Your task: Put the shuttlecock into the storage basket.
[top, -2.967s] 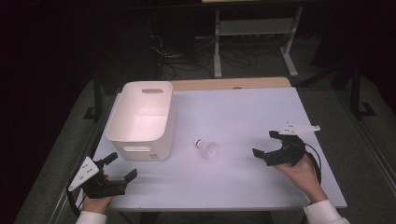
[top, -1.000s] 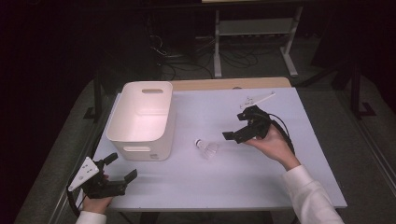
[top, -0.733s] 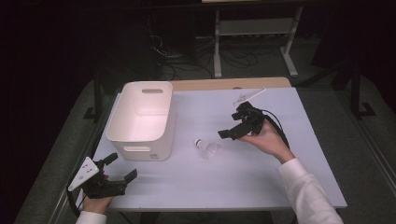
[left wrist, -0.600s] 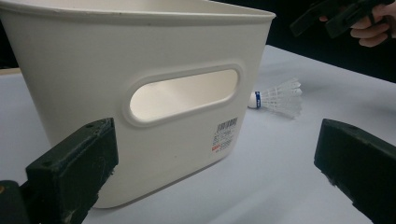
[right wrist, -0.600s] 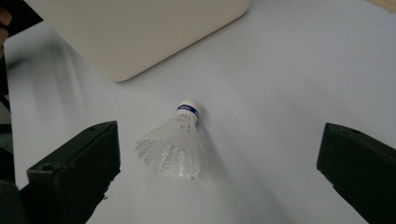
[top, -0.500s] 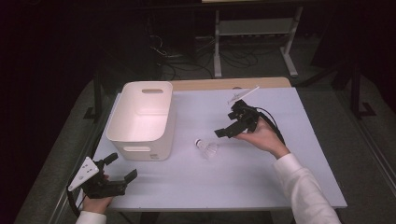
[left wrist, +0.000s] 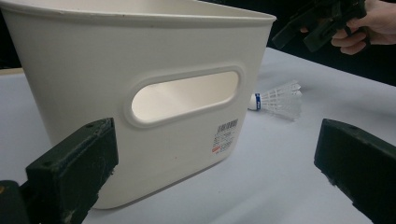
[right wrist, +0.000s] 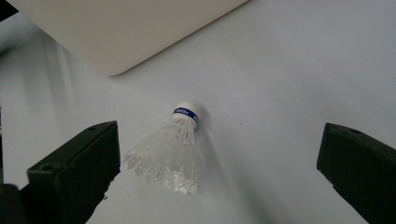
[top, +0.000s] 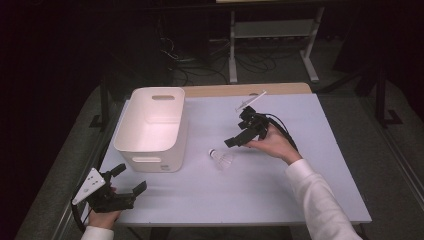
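Observation:
A white shuttlecock (top: 221, 158) with a blue band lies on its side on the table, just right of the white bin (top: 152, 127). My right gripper (top: 235, 142) hovers open above and to the right of it, tilted down toward it. In the right gripper view the shuttlecock (right wrist: 170, 150) lies between the two spread jaws, cork end away from me. My left gripper (top: 129, 181) rests open at the table's front left corner, facing the bin (left wrist: 140, 93). From there the shuttlecock (left wrist: 278, 98) shows beyond the bin's corner.
The bin has handle slots and stands at the left of the pale table (top: 300, 195). A wooden strip (top: 240, 90) runs along the table's far edge. A metal shelf frame (top: 272, 30) and cables stand on the dark floor behind.
My right gripper has moved from the table's right side leftward and forward to just above the shuttlecock. The left gripper has stayed still.

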`<action>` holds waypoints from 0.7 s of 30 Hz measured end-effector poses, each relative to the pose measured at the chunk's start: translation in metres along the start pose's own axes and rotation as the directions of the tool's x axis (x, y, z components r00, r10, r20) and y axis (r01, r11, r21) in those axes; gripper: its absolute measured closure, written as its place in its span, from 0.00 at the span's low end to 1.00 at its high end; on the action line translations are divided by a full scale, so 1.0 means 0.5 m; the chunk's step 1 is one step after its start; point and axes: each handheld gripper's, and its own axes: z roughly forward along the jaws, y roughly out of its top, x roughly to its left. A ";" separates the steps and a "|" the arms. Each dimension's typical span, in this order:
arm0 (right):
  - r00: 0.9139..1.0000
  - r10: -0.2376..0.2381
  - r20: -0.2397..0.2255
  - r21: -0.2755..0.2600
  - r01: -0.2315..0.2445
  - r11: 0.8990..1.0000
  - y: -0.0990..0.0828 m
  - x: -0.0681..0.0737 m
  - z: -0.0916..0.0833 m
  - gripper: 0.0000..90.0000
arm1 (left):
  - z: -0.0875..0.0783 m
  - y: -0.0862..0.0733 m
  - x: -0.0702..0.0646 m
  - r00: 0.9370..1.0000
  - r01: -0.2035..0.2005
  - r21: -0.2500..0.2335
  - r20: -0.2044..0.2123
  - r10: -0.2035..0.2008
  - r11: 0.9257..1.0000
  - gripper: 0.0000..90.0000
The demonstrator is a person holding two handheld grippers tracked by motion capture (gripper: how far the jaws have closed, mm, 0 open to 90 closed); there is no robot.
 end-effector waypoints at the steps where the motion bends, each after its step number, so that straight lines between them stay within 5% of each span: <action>1: 1.000 0.002 -0.010 0.005 -0.002 1.000 0.003 -0.001 0.005 0.00 | 0.000 0.000 0.001 1.000 -0.004 0.001 0.000 0.004 1.000 0.00; 21: 0.999 -0.001 -0.047 0.048 0.004 0.999 0.028 -0.004 0.042 0.00 | 0.000 0.000 0.000 1.000 0.001 -0.001 0.004 -0.001 1.000 0.00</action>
